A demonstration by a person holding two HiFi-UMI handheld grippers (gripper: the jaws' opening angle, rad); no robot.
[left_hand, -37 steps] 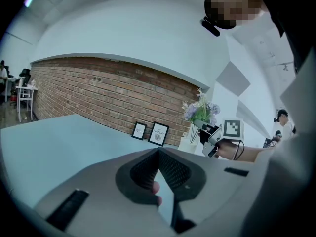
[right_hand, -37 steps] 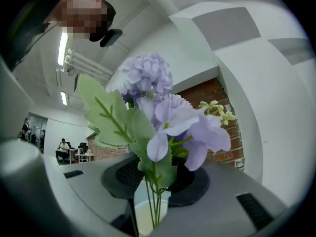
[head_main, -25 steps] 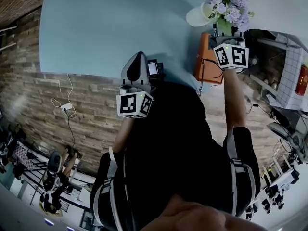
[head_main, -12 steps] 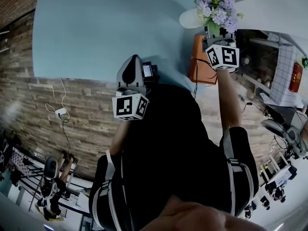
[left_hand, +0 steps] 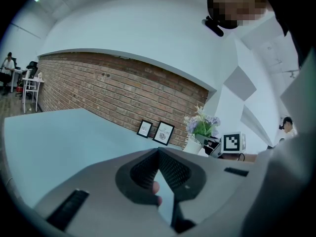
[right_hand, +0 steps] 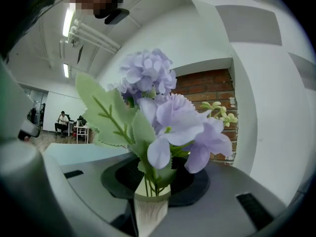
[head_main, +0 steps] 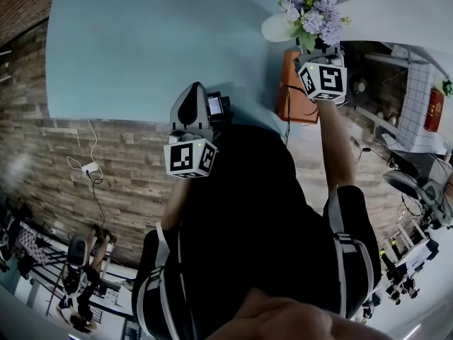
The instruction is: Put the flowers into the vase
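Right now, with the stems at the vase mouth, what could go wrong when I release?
1. The right tool grips the flowers just above the narrow white vase; pushing lower may bump the vase and tip it.
2. The flowers look big against that vase, so it might topple once released. Open slowly and watch it.

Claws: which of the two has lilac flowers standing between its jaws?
The right claw: the bunch of lilac flowers with green leaves rises between its jaws, stems entering the white ribbed vase. The left claw is shut on nothing.
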